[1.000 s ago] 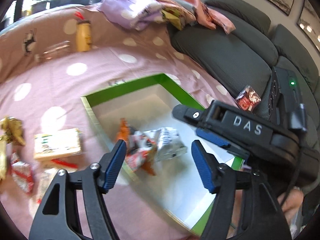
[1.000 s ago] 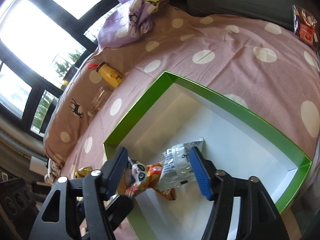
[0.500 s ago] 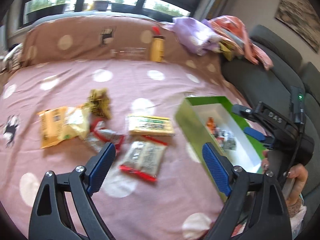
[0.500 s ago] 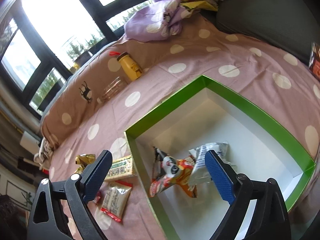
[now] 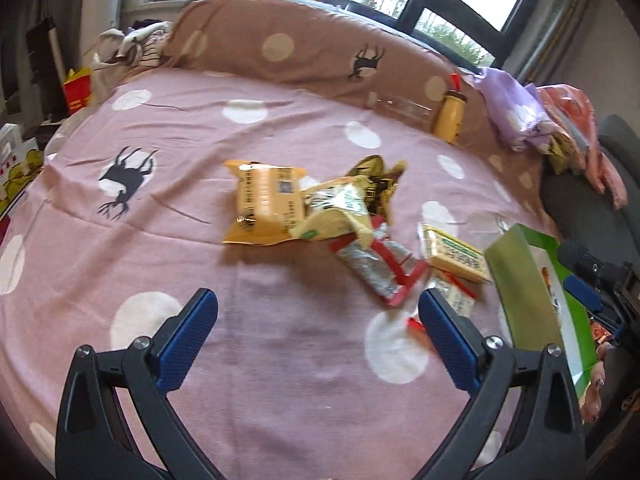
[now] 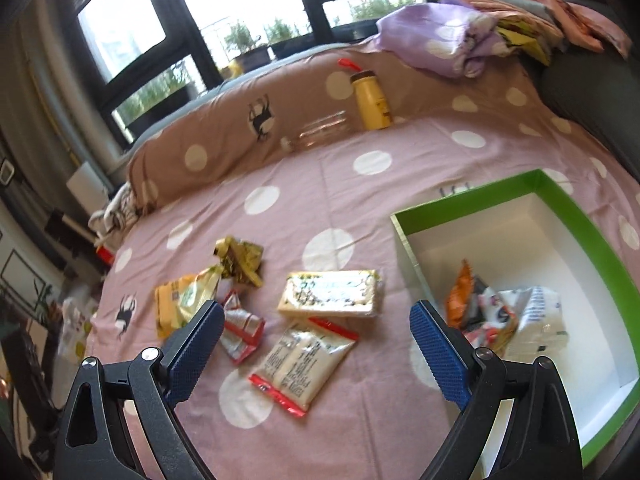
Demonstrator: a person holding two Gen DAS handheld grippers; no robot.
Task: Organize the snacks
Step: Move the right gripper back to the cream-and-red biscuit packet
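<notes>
Both grippers are between picks. The left hand-held gripper (image 5: 318, 334), its jaws just opened wide, and the right hand-held gripper (image 6: 314, 344), also wide, are empty. Loose foil snack packets (image 6: 302, 354) lie on the pink polka-dot bed (image 6: 360, 412), at nine o'clock from the green-rimmed white cardboard box (image 6: 472, 194); next, close on one.

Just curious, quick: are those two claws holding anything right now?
Left gripper: open, holding nothing, jaws just opened.
Right gripper: open, holding nothing.

A home living room: grey sofa (image 6: 592, 80), polka-dot bedspread (image 6: 360, 208), big windows (image 6: 240, 0).
</notes>
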